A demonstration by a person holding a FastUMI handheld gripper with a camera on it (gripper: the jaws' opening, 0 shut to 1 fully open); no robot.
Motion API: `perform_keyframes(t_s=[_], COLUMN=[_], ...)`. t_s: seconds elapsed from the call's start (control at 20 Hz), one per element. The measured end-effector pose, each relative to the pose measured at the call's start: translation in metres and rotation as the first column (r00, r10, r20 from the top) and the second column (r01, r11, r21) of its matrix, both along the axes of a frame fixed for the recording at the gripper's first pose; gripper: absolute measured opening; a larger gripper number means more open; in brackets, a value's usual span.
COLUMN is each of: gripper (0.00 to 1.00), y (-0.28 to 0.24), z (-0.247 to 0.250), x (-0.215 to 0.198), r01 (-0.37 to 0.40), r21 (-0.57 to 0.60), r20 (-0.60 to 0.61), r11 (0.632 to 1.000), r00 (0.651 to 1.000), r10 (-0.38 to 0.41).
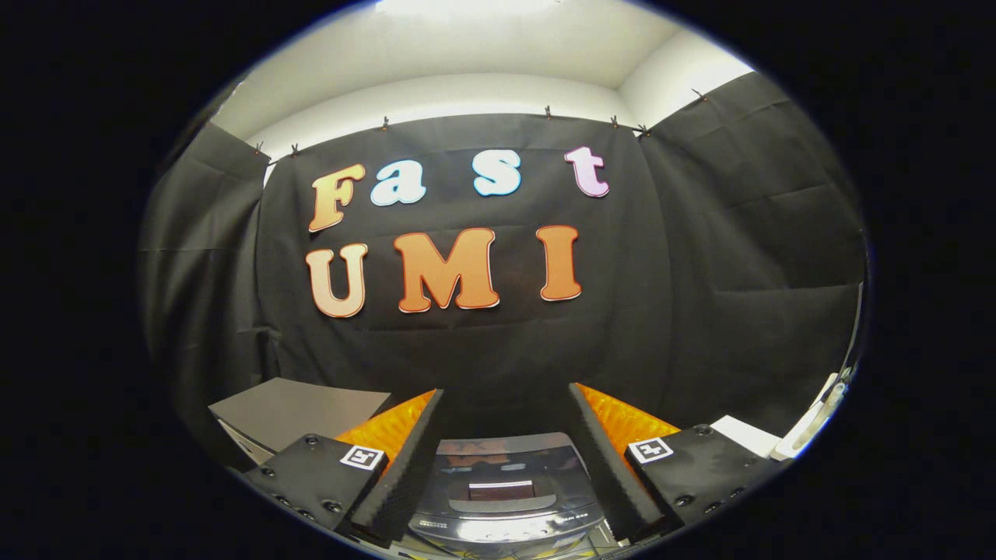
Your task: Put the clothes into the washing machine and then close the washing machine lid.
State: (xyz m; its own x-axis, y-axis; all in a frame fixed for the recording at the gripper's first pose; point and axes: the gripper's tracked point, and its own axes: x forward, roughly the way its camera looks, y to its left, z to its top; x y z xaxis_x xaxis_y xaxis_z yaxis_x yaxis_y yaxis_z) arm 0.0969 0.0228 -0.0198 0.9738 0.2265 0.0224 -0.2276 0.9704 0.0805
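Gripper view: the fingers (506,459) are spread wide apart w/ nothing held between them, raised and looking level at the black cloth wall of the booth. Between and just below them sits the washing machine (510,498), dark and glossy, seen from above and in front; its lid (506,467) looks to lie flat on top (the reflections make that hard to be sure of), and I cannot tell whether the drum is reachable. No clothes in sight here, so where they lie is unknown from this angle. Beyond the left finger there is a grey flat box or panel (299,412), well apart from the machine; beyond the right finger a white sheet-like thing (745,435) and a pale edge of something, too small to name. Risks, as I judge them: if the lid is indeed down, going for clothes first would mean arriving w/ a garment and nowhere to drop it; the glossy lid may slip under the fingers when lifted or pushed; a loose garment could hang over the rim and stop the lid from seating; and w/ the fingers this wide, thin fabric may be pinched only partly and fall. Count: 1 washing machine, 1 lid, 2 fingers, 1 grey box, 1 white sheet, 0 clothes seen.
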Motion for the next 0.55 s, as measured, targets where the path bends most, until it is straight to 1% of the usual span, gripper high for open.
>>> perform_keyframes(t_s=[0.55], gripper=[0.99], y=[-0.0102], z=[-0.0028], x=[0.0079], r01=[0.023], r21=[0.009], r20=[-0.005], r11=[1.0], r00=[1.0], r10=[-0.022])
